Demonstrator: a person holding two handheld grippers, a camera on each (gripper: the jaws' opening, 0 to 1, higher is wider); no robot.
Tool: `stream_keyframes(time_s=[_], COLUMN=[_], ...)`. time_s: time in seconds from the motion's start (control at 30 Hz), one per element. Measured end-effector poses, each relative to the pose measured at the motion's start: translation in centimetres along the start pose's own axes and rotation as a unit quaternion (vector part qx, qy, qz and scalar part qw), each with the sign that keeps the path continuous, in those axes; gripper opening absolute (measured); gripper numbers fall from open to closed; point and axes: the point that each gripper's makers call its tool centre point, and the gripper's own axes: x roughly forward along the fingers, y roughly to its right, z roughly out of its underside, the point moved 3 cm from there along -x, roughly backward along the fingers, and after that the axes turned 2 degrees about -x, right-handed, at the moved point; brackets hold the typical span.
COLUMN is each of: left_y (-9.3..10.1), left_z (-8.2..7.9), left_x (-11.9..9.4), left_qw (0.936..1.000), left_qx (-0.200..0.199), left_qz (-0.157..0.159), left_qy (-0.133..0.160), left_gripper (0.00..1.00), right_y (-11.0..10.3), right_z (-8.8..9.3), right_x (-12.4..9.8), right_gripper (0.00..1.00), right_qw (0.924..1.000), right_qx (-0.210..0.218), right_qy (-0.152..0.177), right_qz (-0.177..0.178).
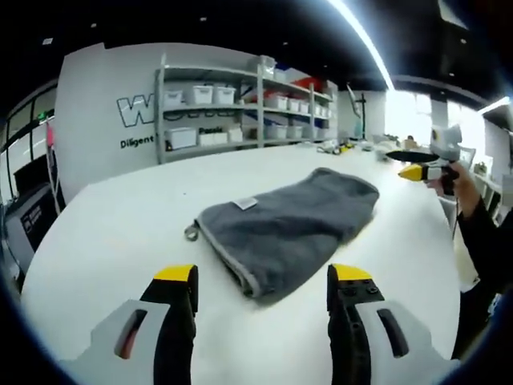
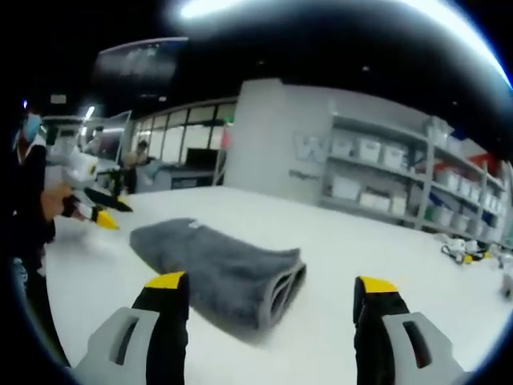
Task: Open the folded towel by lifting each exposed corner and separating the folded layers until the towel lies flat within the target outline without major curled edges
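Left gripper [image 1: 262,282]: jaws spread wide, holding nothing, raised above the table [image 1: 104,233] short of the towel's near end. Right gripper [image 2: 272,293]: jaws likewise wide apart and empty, poised above the table before the towel's folded end. In the left gripper view the right gripper appears at the far right, held in a hand [image 1: 447,178] above the table's edge, well apart from the towel.

Towel [image 1: 284,224]: grey, still folded, lying about mid-table. It is touched by neither gripper. A small white tag [image 1: 246,204] sits on its top layer near one corner, and a small loop [image 1: 191,233] projects from that corner onto the table. From the right gripper view the folded end shows stacked, rounded layers [image 2: 280,293]. The upper surface is rumpled, not flat.

Surroundings: white table, a grey shelf rack [image 1: 240,104] with white bins behind the far edge, small items [image 1: 337,147] near the far corner, a white wall with lettering [image 1: 132,112].
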Motion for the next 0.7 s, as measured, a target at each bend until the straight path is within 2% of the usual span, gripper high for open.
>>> stream_keyframes(time_s=[0.2,0.37,0.7], left_y=[-0.3,0.1,0.3], left_z=[0.3,0.8,1.2], left_x=[0.5,1.2,1.7], left_qw=[0.9997,0.9989,0.9980], left_qx=[-0.026,-0.042,-0.055], left_qz=[0.004,0.022,0.030], left_qy=[0.002,-0.003,-0.010], left_gripper=[0.58,0.53,0.47], right_y=[-0.8,-1.0,-1.1], right_z=[1.1,1.3,2.8], right_x=[1.3,1.9,2.5], right_gripper=[0.81,0.77,0.71], right_qw=[0.9992,0.9989,0.9978], right_qx=[0.021,0.029,0.041], right_qy=[-0.015,-0.016,-0.037], right_qz=[-0.029,-0.033,-0.037])
